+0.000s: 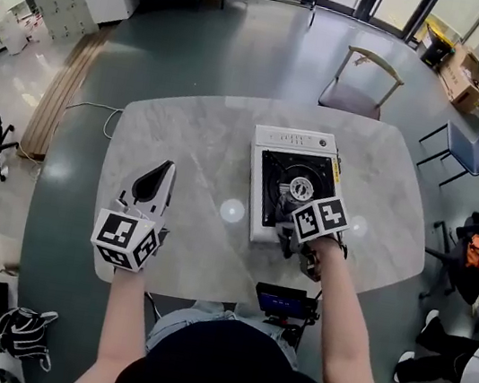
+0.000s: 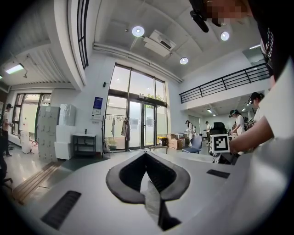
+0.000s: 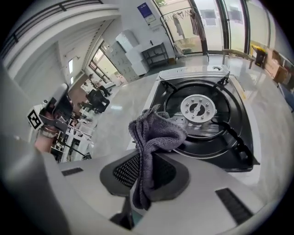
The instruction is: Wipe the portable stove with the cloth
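The portable stove (image 1: 293, 189) is white with a black top and a round burner (image 3: 197, 108); it stands right of centre on the grey marble table (image 1: 203, 135). My right gripper (image 3: 146, 160) is shut on a grey cloth (image 3: 154, 133), which bunches out past the jaws over the stove's near left corner. In the head view the right gripper (image 1: 294, 237) sits at the stove's near edge, its tips mostly hidden under the marker cube. My left gripper (image 1: 167, 168) rests left of the stove, apart from it. In its own view the left gripper (image 2: 146, 154) is shut with nothing held.
A small device with a lit screen (image 1: 283, 302) sits at the table's near edge, below the right arm. A beige chair (image 1: 362, 84) stands at the far side and a blue chair (image 1: 470, 147) at the right. People stand in the background.
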Available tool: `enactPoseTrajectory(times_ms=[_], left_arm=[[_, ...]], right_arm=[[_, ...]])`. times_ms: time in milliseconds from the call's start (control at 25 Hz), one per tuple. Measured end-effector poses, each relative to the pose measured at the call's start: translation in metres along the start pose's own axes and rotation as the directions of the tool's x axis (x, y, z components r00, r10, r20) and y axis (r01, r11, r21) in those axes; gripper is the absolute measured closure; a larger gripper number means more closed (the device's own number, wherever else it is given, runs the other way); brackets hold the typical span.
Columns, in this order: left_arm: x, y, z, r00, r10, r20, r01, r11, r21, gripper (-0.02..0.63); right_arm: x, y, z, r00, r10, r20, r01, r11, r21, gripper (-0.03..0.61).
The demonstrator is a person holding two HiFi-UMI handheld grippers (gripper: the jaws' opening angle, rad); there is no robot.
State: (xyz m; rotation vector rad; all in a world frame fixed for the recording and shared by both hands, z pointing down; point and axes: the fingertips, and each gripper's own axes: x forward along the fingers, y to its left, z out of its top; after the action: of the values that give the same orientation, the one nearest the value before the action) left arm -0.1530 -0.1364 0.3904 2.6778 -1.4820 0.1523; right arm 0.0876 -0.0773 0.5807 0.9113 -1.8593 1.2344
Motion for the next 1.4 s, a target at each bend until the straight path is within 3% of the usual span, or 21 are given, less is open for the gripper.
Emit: enactPoseTrajectory(times_ms=[520,720,1000,1200,1400], left_arm=[[-0.006,-0.007,-0.019,0.999,-0.026,-0.026,0.025,0.999,-0.038,0.601],[-0.011,-0.003,-0.018,1.0,-0.01,-0.018,0.009,0.999,-0.047,0.603],[-0.023,0.014,-0.014,0.999,0.043,0.002,-0.043,0.997,-0.056,0.603],[-0.024,0.02,-0.005,0.996,0.088,0.024,-0.086,0.994,-0.064,0.603],[-0.027,0.031,-0.006,0.988,0.154,0.026,-0.152,0.986,-0.066,0.602]], right_arm=[[0.014,0.047,-0.031,0.994,0.112,0.016,-0.112,0.994,0.004,0.515],[0.02,0.077,-0.051,0.984,0.171,-0.049,-0.176,0.977,-0.118,0.515],[-0.011,0.096,0.0,0.983,0.177,0.04,-0.16,0.951,-0.264,0.515],[-0.037,0.093,0.047,0.986,0.149,0.073,-0.102,0.89,-0.445,0.515],[-0.043,0.077,0.077,0.996,0.087,0.005,-0.066,0.779,-0.623,0.515]])
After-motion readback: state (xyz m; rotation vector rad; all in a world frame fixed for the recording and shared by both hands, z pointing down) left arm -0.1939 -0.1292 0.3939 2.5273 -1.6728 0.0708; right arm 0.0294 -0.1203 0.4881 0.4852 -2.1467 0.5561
